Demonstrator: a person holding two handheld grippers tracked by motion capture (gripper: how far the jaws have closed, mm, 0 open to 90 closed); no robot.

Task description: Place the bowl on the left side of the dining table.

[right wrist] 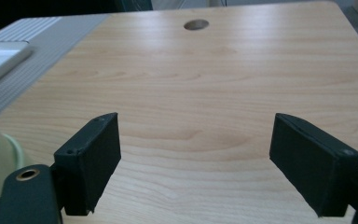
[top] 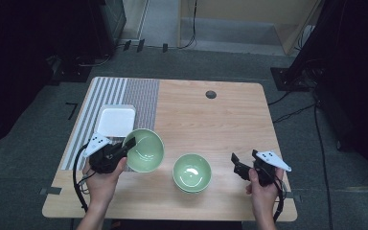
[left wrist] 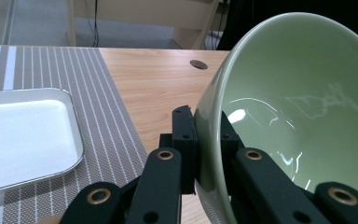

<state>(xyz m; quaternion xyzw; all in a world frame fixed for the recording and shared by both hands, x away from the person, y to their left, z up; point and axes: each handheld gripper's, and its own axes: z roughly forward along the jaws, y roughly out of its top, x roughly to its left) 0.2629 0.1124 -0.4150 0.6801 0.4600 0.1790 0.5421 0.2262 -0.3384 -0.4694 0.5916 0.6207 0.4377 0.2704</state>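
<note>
Behind tilted bowl [left wrist: 307,107] wall, left gripper [left wrist: 208,135] inner jaw half hidden.

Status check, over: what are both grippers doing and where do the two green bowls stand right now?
Left gripper shut on tilted green bowl rim, beside white tray. Right gripper open, nothing between jaws. Second green bowl upright on table, between grippers. Nothing in the way.

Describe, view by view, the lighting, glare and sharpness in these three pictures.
High view: dim and soft, dark surroundings, a white glint inside the resting green bowl. Left gripper view: streaky highlights on the held green bowl, and the white tray looks washed out. Right gripper view: wooden table evenly lit, its far edge softer.
</note>
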